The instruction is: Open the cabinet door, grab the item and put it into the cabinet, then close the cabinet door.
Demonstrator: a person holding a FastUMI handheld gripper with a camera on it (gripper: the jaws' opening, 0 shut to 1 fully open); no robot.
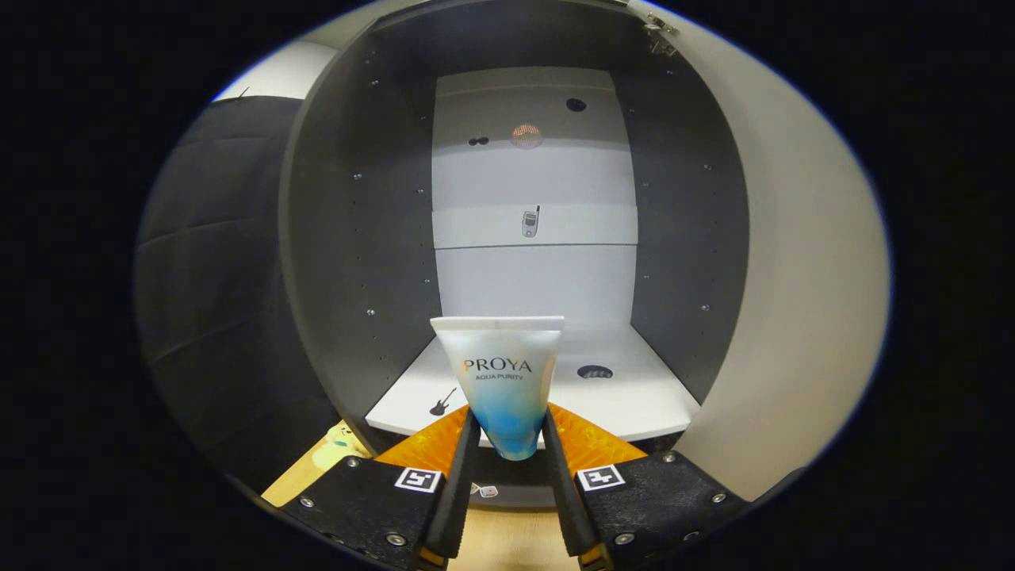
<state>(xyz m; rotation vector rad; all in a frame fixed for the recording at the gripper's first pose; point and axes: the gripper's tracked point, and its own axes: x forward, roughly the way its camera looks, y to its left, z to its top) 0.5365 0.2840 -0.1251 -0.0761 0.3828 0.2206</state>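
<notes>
Nearest, the gripper (pixel 511 432) has its two fingers pressed against the lower sides of a soft plastic tube (pixel 503 379) — white at the wide crimped end, fading to blue toward the narrow end that sits between the fingers. The tube stands upright with its flat crimped end on top, held in front of the open cabinet and not resting on any shelf. Each finger mount carries one square black-and-white marker tag (pixel 417 479), two in all, and ribbed wedge-shaped parts flank the tube at the finger bases. Below the fingers lies a pale wooden surface (pixel 507 543).

Just beyond the tube is the lowest white shelf board (pixel 634 400) of the tall dark grey cabinet (pixel 357 238), smooth and matte, bearing a small black guitar sticker (pixel 442 403) near its front left and a dark oval mark (pixel 595 371) to the right of the tube. The cabinet's two inner side walls are dark and dotted with rows of small metal shelf pegs and holes. Farther in and higher, more white shelf boards stack upward; the front edge of one carries a small phone-shaped sticker (pixel 530 221), and above it sit dark spots and one round orange-brown mark (pixel 526 136). The pale, smooth cabinet door (pixel 793 277) is swung open at the right, with a metal hinge (pixel 660 33) at its top.
</notes>
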